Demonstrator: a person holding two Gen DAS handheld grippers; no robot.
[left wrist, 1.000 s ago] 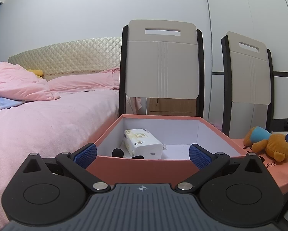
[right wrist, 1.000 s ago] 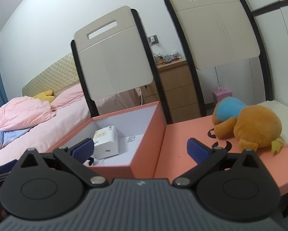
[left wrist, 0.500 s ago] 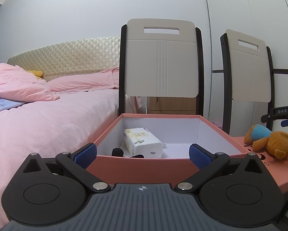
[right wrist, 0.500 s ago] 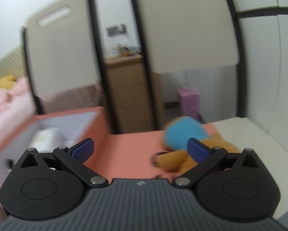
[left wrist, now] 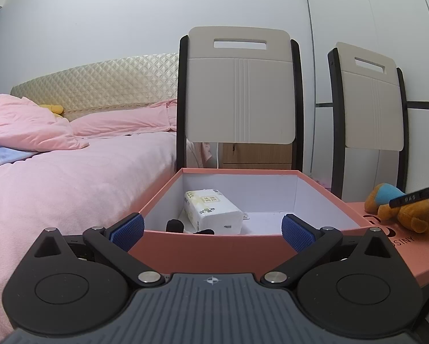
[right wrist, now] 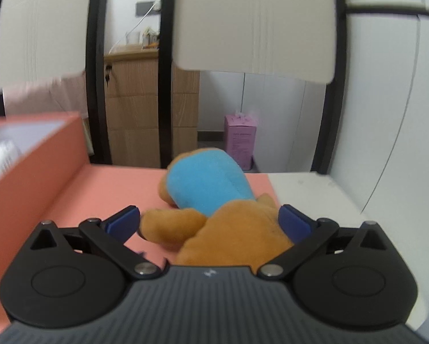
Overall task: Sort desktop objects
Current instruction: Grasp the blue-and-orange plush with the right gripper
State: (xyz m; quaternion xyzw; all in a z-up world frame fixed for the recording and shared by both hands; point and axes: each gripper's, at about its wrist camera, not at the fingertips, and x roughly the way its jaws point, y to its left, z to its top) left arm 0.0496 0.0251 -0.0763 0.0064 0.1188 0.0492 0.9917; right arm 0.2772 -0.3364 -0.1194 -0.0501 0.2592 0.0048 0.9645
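Observation:
An orange plush toy with a blue cap [right wrist: 214,200] lies on the salmon box lid [right wrist: 114,189]. My right gripper [right wrist: 208,223] is open, its blue pads on either side of the toy's body. In the left wrist view the toy [left wrist: 400,209] lies at the far right with the right gripper over it. The open salmon box [left wrist: 214,246] holds a white tissue pack [left wrist: 211,212] and a dark object [left wrist: 175,225]. My left gripper [left wrist: 211,229] is open and empty just in front of the box's near wall.
Two beige chair backs [left wrist: 240,86] stand behind the table. A pink bed [left wrist: 56,172] lies to the left. A wooden cabinet [right wrist: 145,109] and a pink carton [right wrist: 240,140] stand on the floor behind. White tabletop [right wrist: 314,195] shows right of the lid.
My right gripper has swung right and moved forward onto the plush toy, which now sits between its open fingers. My left gripper has hardly moved.

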